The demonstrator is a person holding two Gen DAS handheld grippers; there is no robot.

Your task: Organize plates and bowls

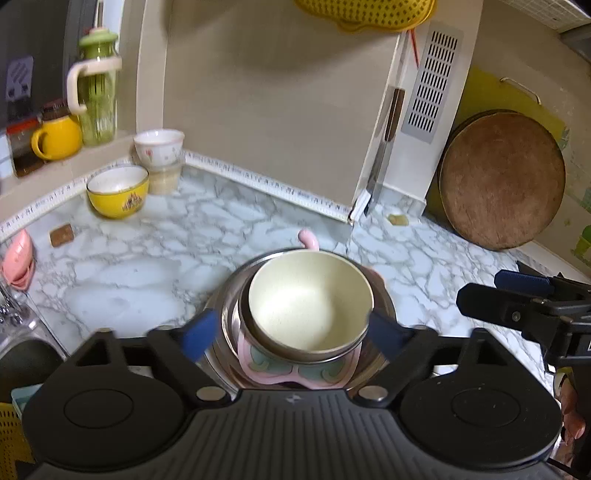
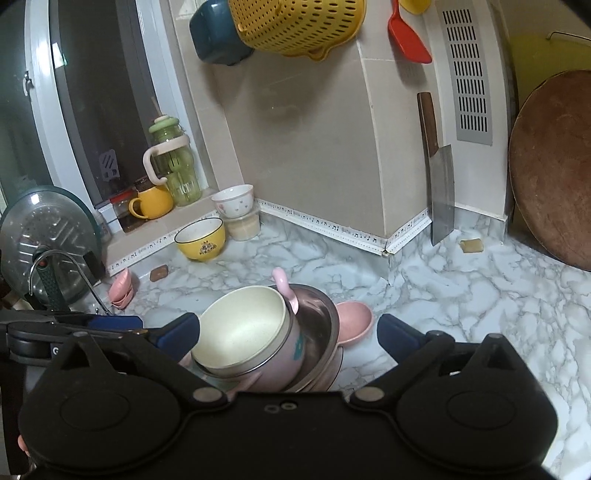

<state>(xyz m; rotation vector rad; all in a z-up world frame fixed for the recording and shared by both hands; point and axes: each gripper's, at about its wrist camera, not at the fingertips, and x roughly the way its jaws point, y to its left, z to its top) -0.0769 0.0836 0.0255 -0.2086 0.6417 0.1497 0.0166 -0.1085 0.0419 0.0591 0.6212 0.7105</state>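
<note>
Marble counter [image 1: 155, 266]: yellow bowl [image 1: 117, 192] (emblem unreadable), stacked bowls [image 1: 309, 300].

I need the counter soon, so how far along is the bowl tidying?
Done: the cream bowl sits nested in the steel bowl, on pink dishes. In hand: nothing; the left gripper and right gripper both stand open around the stack, pads off it. Left: the yellow bowl, the white bowl on a tub near the wall, and a pink bowl beside the stack.

home kitchen | marble counter [image 2: 461, 295] | cleaver [image 2: 441, 192] | hung colander [image 2: 295, 26]
</note>
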